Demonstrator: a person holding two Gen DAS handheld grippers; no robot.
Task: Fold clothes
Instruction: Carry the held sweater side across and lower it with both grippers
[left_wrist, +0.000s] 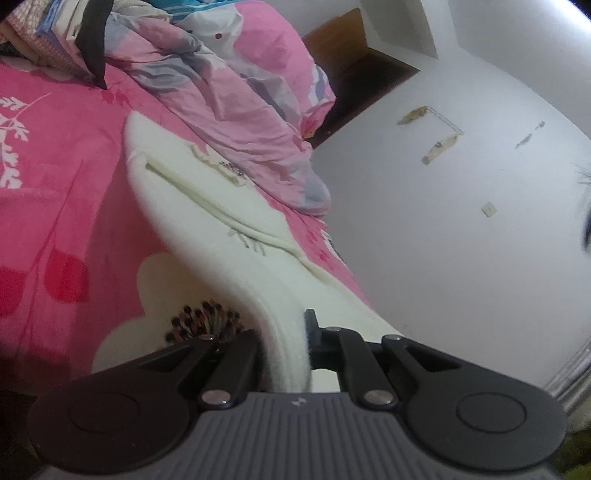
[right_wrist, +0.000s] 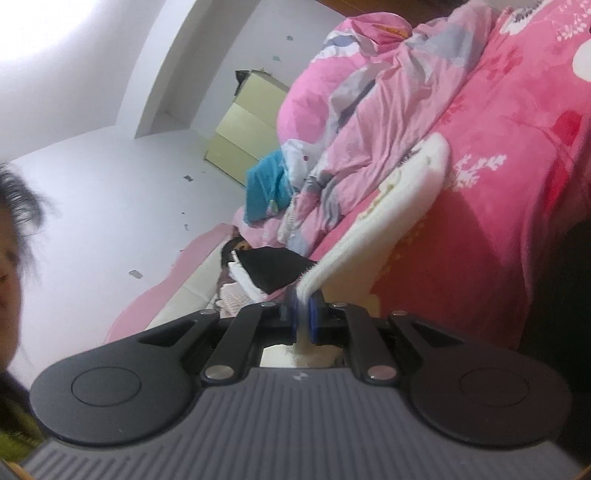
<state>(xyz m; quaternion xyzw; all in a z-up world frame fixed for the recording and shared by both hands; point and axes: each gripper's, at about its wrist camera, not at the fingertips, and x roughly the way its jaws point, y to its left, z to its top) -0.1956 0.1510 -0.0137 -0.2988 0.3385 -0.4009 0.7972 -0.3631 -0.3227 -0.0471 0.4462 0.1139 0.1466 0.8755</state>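
I see a bed (left_wrist: 66, 177) covered with a pink sheet that has white and red flower prints. At its far side lies a crumpled pink and grey quilt (left_wrist: 236, 96), and beside the quilt there is a small pile of other clothes with a turquoise piece (right_wrist: 264, 184) and a black piece (right_wrist: 277, 271). The white fleece garment (left_wrist: 207, 206) stretches across the sheet, its far end near the quilt and its near end lifted up toward my two grippers. The left gripper (left_wrist: 295, 354) has its jaws pressed together on a thick folded edge of this garment. The right gripper (right_wrist: 303, 321) has its jaws also pinching the garment, at a thin corner between the blue pads (right_wrist: 314, 321). A person's dark hair shows at the edge of the right wrist view.
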